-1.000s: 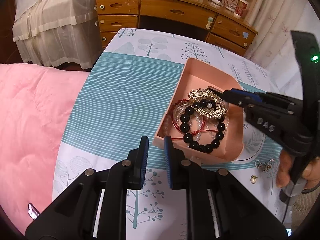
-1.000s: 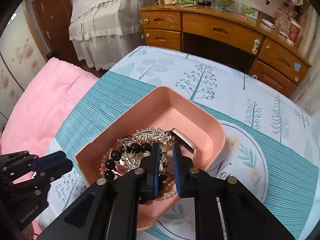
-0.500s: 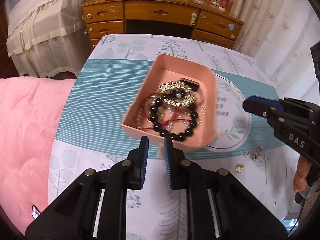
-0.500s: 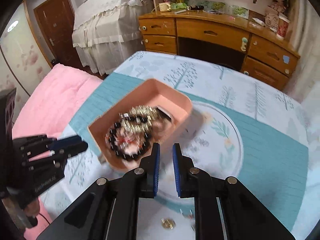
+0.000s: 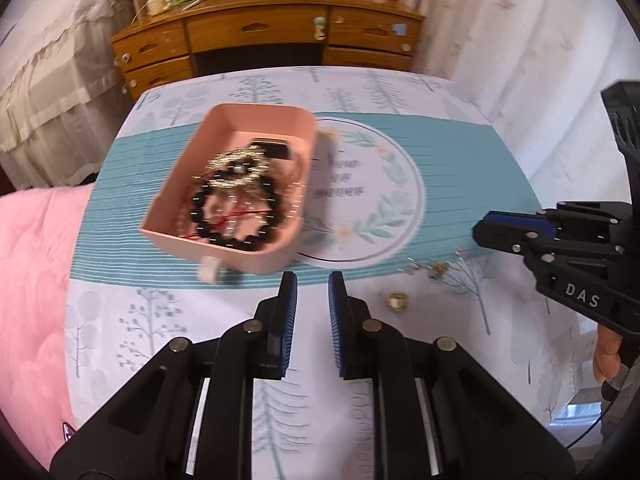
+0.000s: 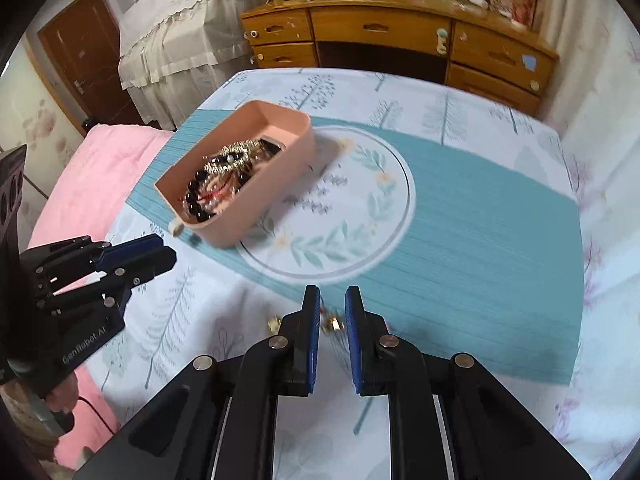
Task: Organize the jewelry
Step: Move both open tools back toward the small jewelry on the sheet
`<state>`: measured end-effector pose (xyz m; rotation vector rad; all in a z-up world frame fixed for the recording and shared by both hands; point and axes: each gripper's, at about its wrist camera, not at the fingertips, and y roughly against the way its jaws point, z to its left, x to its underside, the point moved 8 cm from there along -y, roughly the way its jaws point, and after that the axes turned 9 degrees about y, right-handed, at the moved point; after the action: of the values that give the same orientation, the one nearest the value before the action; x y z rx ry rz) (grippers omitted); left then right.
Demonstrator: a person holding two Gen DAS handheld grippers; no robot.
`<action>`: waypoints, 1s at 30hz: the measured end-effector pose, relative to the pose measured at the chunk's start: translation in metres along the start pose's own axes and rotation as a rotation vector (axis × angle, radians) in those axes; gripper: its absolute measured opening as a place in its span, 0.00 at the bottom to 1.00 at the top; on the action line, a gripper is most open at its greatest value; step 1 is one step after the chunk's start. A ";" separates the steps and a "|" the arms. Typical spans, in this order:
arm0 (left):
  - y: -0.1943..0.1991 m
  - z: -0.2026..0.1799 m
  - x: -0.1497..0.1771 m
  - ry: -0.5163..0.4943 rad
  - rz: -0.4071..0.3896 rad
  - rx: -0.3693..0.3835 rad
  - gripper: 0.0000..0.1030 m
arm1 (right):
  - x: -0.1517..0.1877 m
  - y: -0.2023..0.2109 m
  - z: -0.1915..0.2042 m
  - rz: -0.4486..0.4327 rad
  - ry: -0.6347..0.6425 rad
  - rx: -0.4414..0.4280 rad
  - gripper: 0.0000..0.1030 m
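Note:
A pink tray (image 5: 264, 120) (image 6: 280, 168) sits on the tablecloth, holding a black bead bracelet (image 5: 236, 216), a gold ornament (image 5: 240, 166) and red and pearl strands. A small gold earring (image 5: 397, 301) and a loose chain piece (image 5: 434, 268) lie on the cloth to the tray's right. My left gripper (image 5: 311, 294) is slightly open and empty, near the tray's front edge. My right gripper (image 6: 333, 308) is slightly open and empty, hovering over a gold piece (image 6: 335, 323); another (image 6: 274, 323) lies to its left.
A white tag (image 5: 210, 270) sticks out from the tray's front. A pink blanket (image 5: 32, 280) lies left of the table. A wooden dresser (image 5: 260, 40) stands behind it, with a white curtain at the right.
Both grippers have pulled back from the tray. The right gripper left the tray and moved right, over the loose gold pieces on the cloth.

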<state>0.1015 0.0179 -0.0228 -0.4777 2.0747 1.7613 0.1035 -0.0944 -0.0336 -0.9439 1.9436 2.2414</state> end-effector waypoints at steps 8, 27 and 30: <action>-0.015 -0.032 0.034 -0.002 0.026 0.011 0.13 | 0.029 -0.008 -0.011 -0.012 -0.052 -0.045 0.23; -0.050 -0.070 0.098 -0.009 0.132 0.123 0.14 | 0.072 -0.040 -0.002 -0.006 -0.033 -0.114 0.23; -0.051 -0.069 0.096 0.000 0.119 0.119 0.14 | 0.075 -0.043 -0.001 -0.004 -0.029 -0.119 0.23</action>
<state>0.0383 -0.0593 -0.1034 -0.3265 2.2334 1.6890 0.0598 -0.1129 -0.1061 -0.9205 1.8125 2.3775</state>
